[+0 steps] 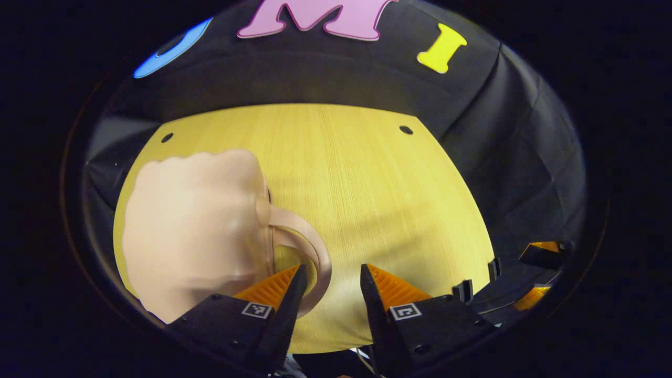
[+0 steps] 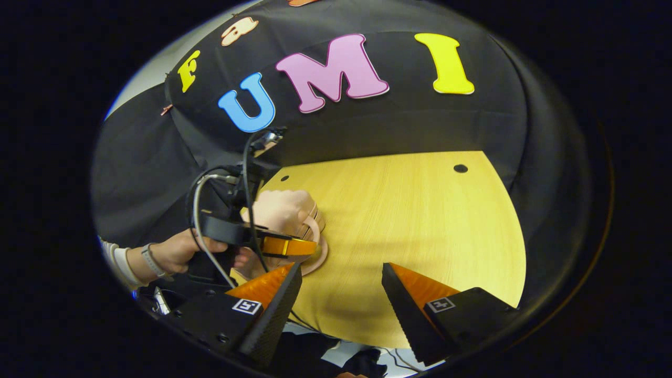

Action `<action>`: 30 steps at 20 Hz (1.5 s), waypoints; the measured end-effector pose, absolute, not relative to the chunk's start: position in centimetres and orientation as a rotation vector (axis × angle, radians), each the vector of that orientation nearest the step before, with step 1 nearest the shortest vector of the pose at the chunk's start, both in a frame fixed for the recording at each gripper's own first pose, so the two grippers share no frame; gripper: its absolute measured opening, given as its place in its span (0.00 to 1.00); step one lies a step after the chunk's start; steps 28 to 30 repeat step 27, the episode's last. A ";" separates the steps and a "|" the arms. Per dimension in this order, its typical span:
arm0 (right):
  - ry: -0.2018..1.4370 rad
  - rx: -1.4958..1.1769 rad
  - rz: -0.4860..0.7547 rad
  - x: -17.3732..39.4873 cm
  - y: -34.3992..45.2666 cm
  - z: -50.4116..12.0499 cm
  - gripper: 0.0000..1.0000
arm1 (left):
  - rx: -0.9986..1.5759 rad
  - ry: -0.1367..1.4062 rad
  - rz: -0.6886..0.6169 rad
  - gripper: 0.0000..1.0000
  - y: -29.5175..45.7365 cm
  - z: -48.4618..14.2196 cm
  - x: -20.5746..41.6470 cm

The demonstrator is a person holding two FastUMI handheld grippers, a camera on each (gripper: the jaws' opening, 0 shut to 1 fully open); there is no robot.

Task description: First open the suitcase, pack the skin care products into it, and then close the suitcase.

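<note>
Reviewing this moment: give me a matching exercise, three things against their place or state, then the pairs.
Things:
1. suitcase
2. left tongs
3. table

Places or states:
A. open, by the case's handle
B. pale wood, two dark holes near its far edge
C. pale pink, lying closed on the table's left side

Pairs: 1-C, 2-A, 3-B

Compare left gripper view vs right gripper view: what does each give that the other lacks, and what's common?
Left gripper view: the suitcase up close, its handle loop next to one of the left gripper's open fingers; the right gripper sits at the far right edge.
Right gripper view: the hand holding the left gripper, a wristband, trailing cables, and the right gripper's own open fingers.
Shared: the wooden table and the suitcase on it.
</note>
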State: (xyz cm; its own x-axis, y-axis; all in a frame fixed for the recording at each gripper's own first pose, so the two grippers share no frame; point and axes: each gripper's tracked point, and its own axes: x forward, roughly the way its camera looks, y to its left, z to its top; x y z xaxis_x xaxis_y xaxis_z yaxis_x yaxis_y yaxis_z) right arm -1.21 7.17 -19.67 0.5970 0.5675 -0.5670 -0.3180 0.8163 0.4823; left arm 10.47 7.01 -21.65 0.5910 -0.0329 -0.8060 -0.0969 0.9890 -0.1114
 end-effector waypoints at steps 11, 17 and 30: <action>0.279 0.240 0.428 5.3 7.5 -5.2 0.97 | 0.097 0.201 0.114 0.96 9.0 2.2 7.9; 0.098 0.239 0.293 6.1 7.1 0.8 0.97 | 0.128 0.061 0.083 0.95 8.8 1.3 6.5; 0.079 0.166 0.207 5.2 7.8 1.5 0.97 | 0.015 0.044 0.077 0.95 10.8 1.9 6.3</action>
